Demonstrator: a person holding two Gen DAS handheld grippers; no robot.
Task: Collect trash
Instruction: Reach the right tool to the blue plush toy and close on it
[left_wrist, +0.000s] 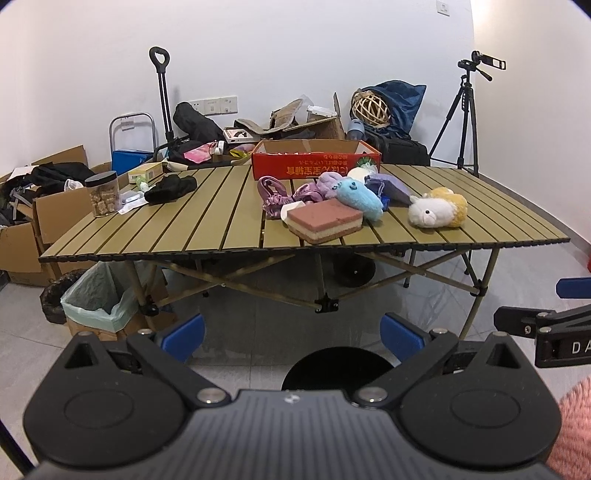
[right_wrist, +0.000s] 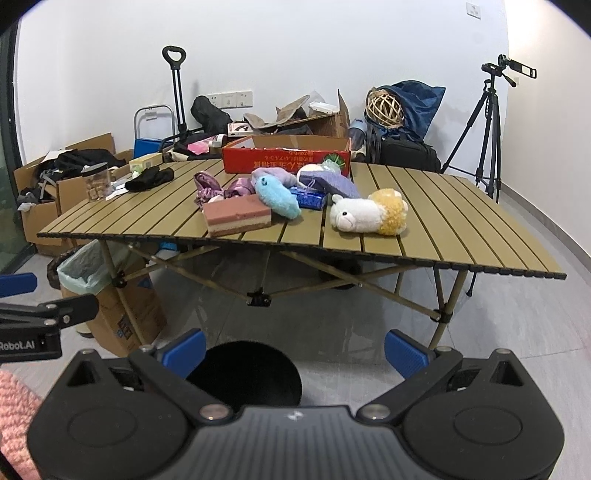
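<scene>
A slatted folding table carries a pink layered sponge, a blue plush, a white and yellow plush, purple cloth, a black cloth, a jar and a red box. A bin with a green bag stands under the table's left end. A black round bin stands on the floor just ahead of both grippers. My left gripper and right gripper are open and empty, well short of the table.
Cardboard boxes with clothes stand at the left. A trolley, bags and a tripod with a camera line the back wall. A blue packet lies among the plush toys. The floor is grey tile.
</scene>
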